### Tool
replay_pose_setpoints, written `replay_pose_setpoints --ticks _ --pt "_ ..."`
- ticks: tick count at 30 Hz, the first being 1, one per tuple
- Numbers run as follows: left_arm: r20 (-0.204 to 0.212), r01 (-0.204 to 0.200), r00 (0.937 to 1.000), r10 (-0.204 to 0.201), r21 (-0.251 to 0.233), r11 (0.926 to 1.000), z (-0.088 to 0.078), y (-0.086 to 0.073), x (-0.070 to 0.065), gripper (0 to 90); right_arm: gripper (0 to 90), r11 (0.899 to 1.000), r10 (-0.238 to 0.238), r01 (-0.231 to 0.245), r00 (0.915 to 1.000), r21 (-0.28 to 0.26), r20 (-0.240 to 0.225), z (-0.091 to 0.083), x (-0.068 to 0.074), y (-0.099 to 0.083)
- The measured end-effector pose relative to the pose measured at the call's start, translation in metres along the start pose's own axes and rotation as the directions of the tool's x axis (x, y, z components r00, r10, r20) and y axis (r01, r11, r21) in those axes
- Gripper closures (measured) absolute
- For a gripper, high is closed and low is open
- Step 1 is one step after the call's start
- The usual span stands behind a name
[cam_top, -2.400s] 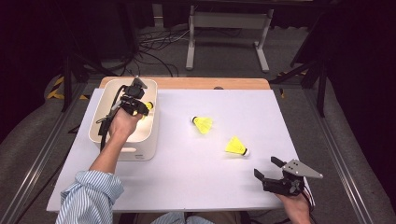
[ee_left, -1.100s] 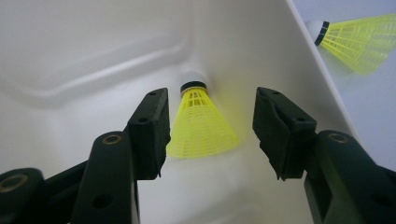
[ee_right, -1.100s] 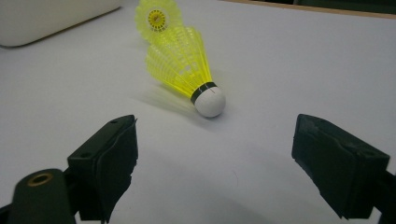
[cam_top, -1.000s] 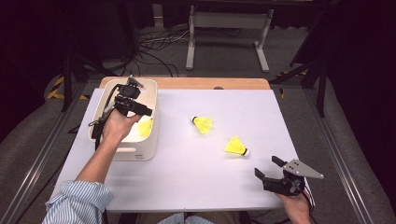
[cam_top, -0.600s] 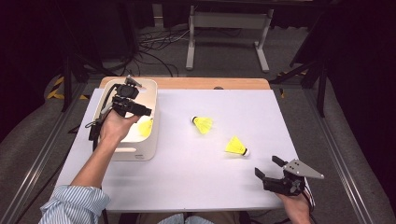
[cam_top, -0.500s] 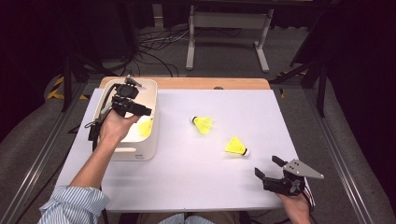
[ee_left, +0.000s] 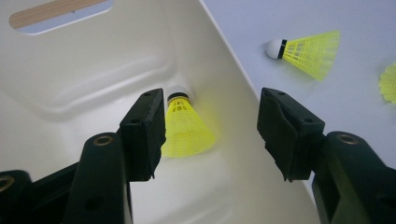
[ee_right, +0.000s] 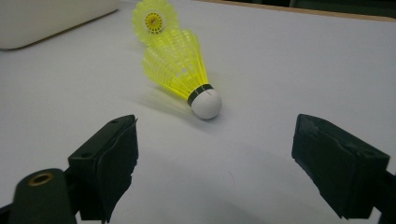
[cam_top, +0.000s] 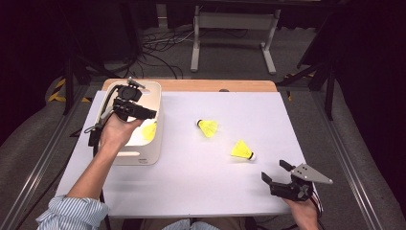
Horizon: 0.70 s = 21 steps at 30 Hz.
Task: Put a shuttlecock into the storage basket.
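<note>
High view: the left tool [cam_top: 141,113] hangs over the white bin [cam_top: 154,143], jaws apart and empty, a yellow shuttlecock [cam_top: 149,131] lying in the bin at its 5 o'clock. Two more rest on the desk [cam_top: 191,182]; the nearer shuttlecock [cam_top: 242,150] lies at 11 o'clock from the right tool [cam_top: 274,173].

Left gripper view: the binned one [ee_left: 186,129] sits beyond the spread jaws, cork away.

Right gripper view: the right tool [ee_right: 215,172] is released; the nearer shuttlecock's [ee_right: 184,72] cork points back toward it.
</note>
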<state>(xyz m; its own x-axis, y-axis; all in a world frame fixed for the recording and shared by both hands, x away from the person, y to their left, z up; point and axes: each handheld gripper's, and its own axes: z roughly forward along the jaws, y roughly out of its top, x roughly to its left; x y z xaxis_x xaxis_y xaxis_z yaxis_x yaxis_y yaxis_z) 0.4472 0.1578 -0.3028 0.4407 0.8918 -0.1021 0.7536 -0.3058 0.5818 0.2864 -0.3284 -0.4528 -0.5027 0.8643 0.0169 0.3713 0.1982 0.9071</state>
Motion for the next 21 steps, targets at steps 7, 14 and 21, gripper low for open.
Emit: replay_pose_setpoints --ticks 7,14,21 --pt "0.011 -0.017 0.9998 0.017 -0.008 0.9998 -0.002 0.001 -0.006 41.8 14.8 1.0 -0.005 0.005 1.0 0.002 -0.002 0.0 0.001 0.0" --pt "0.022 -0.034 0.9992 0.034 -0.021 0.9992 -0.002 0.005 -0.014 40.8 14.8 1.0 -0.003 0.003 1.0 0.001 -0.004 0.0 0.0 0.0" --pt "0.037 -0.041 0.9984 0.042 -0.028 0.9988 -0.002 0.006 -0.022 40.4 14.8 1.0 -0.008 0.008 1.0 0.003 -0.004 0.0 0.001 0.0"
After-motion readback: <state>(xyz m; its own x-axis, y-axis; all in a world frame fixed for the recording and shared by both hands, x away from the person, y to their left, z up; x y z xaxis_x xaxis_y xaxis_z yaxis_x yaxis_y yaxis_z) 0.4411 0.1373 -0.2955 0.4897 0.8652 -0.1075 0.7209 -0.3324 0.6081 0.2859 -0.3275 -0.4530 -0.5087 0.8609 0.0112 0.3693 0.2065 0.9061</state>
